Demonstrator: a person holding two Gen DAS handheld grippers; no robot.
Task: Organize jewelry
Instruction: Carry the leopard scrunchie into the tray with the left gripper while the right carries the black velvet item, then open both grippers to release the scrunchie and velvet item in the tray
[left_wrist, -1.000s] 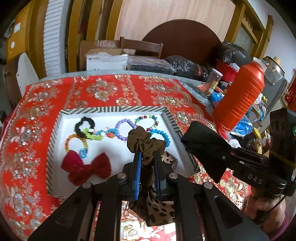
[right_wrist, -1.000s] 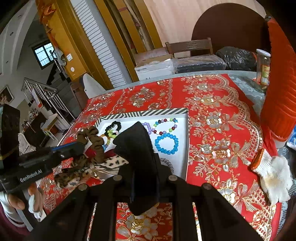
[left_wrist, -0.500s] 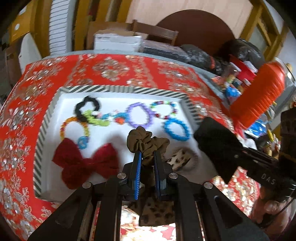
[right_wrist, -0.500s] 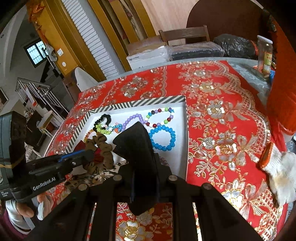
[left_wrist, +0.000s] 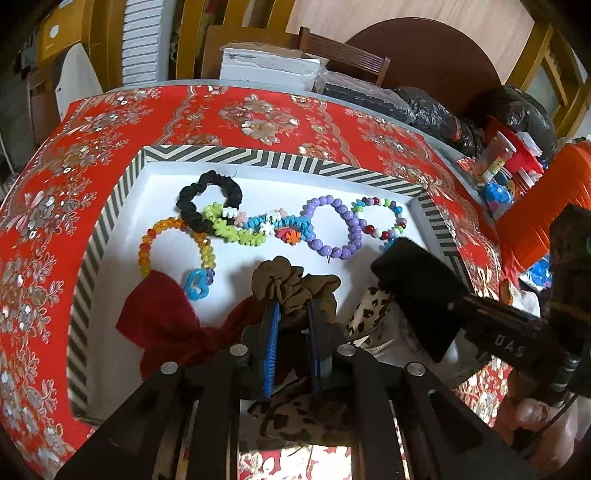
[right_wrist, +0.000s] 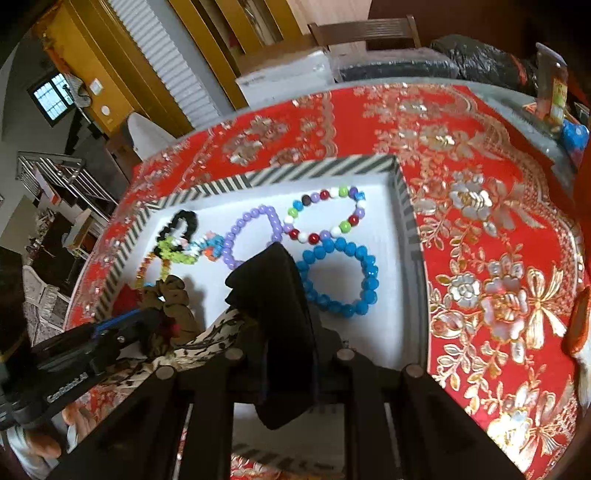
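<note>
A white tray (left_wrist: 258, 157) with a striped rim lies on the red tablecloth. It holds bead bracelets, a black scrunchie (left_wrist: 210, 199), a red bow (left_wrist: 162, 317) and a blue bead bracelet (right_wrist: 340, 280). My left gripper (left_wrist: 291, 314) hangs low over the tray's near side. An olive scrunchie (left_wrist: 291, 284) with a leopard-print tail sits between its blue pads, and the jaws are opening. My right gripper (right_wrist: 288, 332) is over the tray's right front with a black cloth piece (right_wrist: 273, 295) between its fingers; its jaws are opening too. A leopard-print piece (left_wrist: 369, 314) lies between the two grippers.
An orange ribbed bottle (left_wrist: 535, 206), jars and packets crowd the table's right edge. Black bags (left_wrist: 436, 114), a white box (left_wrist: 266, 66) and a chair stand behind the table. A white glove with an orange cuff (right_wrist: 576, 325) lies on the cloth at the right.
Both grippers have sunk toward the tray and moved in over it. The olive scrunchie now hangs just above the tray floor beside the red bow; the black cloth is over the tray's right part.
</note>
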